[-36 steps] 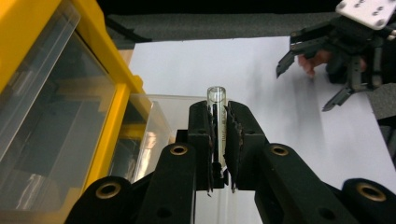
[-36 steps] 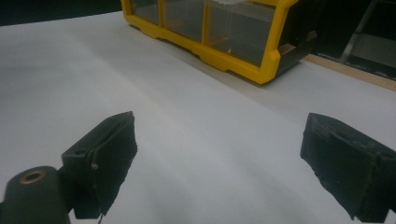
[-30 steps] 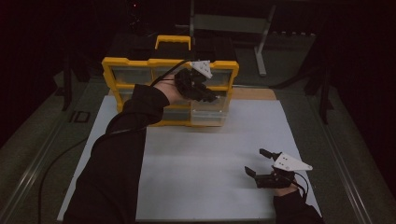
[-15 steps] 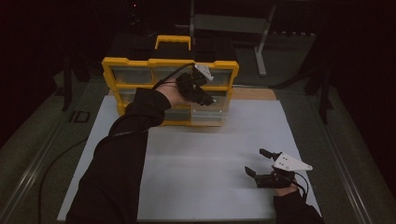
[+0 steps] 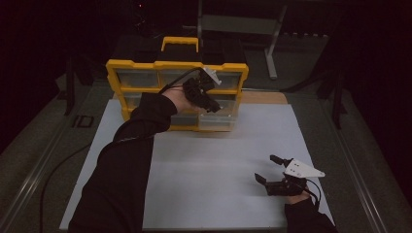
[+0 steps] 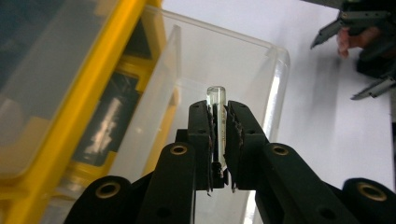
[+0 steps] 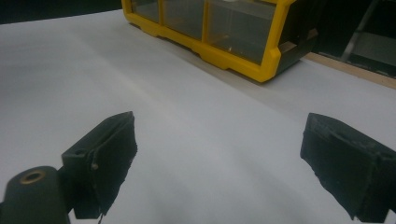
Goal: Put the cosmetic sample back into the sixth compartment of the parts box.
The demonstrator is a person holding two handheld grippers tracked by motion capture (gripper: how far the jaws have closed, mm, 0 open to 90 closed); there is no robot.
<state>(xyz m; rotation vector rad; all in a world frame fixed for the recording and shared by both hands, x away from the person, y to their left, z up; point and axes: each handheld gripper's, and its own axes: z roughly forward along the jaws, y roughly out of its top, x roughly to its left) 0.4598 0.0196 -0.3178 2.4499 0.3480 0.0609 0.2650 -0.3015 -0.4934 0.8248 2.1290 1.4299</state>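
Over clear drawer (image 6: 243, 79) of yellow organizer (image 5: 145, 68): left claw (image 6: 218, 135) newly lowered, clamping glass tube (image 6: 216, 105); right claw (image 5: 273, 169) wide, idle on surface (image 5: 218, 160).

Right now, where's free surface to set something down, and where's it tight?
Free: the white sheet between the yellow organizer and the right gripper, and its strip left of the sleeve. Tight: at the pulled-out clear drawer, where the left gripper grips a small clear tube.
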